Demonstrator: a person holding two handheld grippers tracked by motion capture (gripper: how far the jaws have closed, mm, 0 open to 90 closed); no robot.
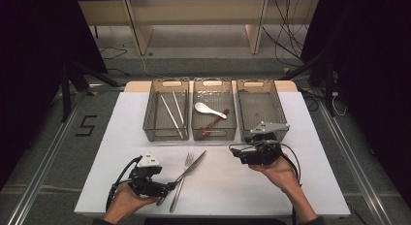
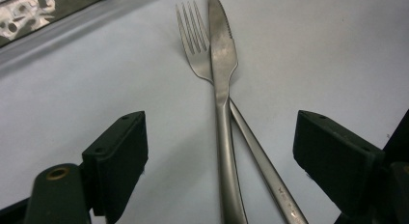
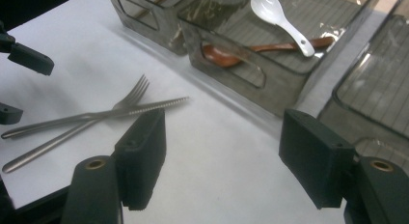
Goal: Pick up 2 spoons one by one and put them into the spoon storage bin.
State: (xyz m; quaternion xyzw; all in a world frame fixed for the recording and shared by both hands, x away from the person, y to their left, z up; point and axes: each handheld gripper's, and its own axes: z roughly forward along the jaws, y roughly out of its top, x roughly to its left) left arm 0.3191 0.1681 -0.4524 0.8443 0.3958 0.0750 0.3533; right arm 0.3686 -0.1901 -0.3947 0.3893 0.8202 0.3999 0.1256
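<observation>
A steel knife (image 2: 223,64) lies crossed over a steel fork (image 2: 193,45) on the white table, tips pointing toward the bins. My left gripper (image 2: 219,156) stands open with both handles between its jaws, and the pads do not touch them. From above, the left gripper (image 1: 167,186) sits at the handle ends of the knife (image 1: 194,163) and the fork (image 1: 186,159). My right gripper (image 3: 222,156) is open and holds nothing. It hovers over bare table in front of the bins, with its jaws (image 1: 236,151) aimed left toward the cutlery.
Three clear wire-bottomed bins stand in a row at the back. The left bin (image 1: 148,116) holds chopsticks (image 1: 172,116). The middle bin (image 1: 214,134) holds a white spoon (image 3: 279,16) and a brown spoon (image 3: 226,55). The right bin (image 1: 278,108) has nothing in it.
</observation>
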